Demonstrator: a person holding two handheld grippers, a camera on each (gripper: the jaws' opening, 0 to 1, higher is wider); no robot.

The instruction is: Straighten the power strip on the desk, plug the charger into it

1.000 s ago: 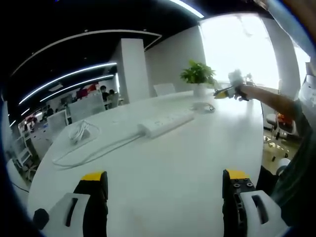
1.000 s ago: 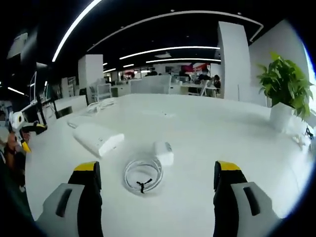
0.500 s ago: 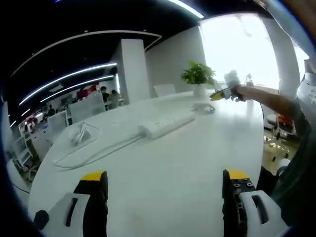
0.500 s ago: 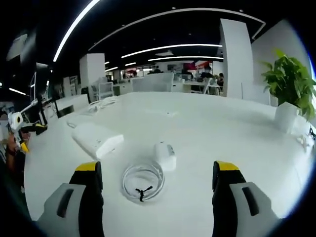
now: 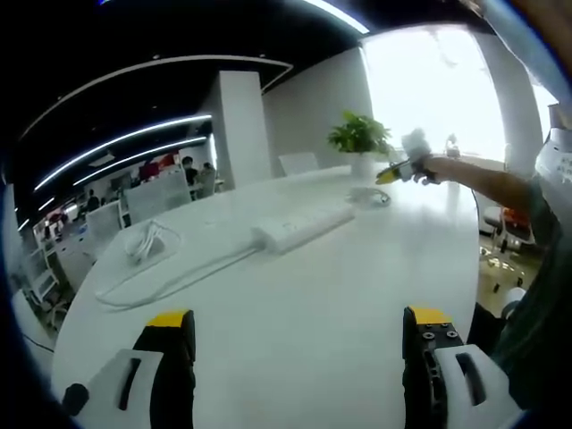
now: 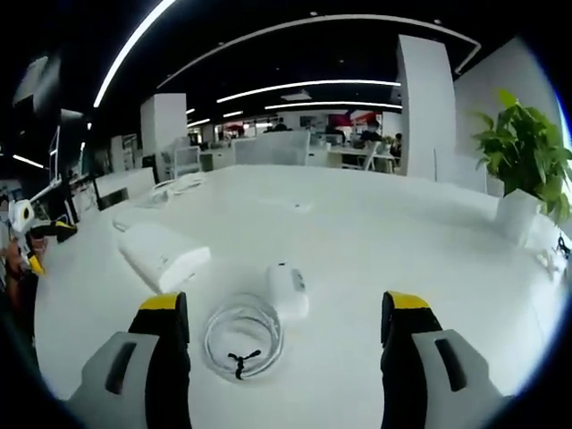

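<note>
Resting on white surface (image 6: 375,241): power strip (image 6: 161,255), charger (image 6: 288,290) beside coiled cable (image 6: 241,333); right gripper (image 6: 284,335) jaws open, empty; left gripper (image 5: 299,344) jaws open, empty.

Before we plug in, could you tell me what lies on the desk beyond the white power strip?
Beyond the long white power strip, its white cable runs to a loose white cord bundle. Farther off stand office chairs and people; the wall plug isn't visible.

No text, label, brand, number or sign can be read on anything in either view.
</note>
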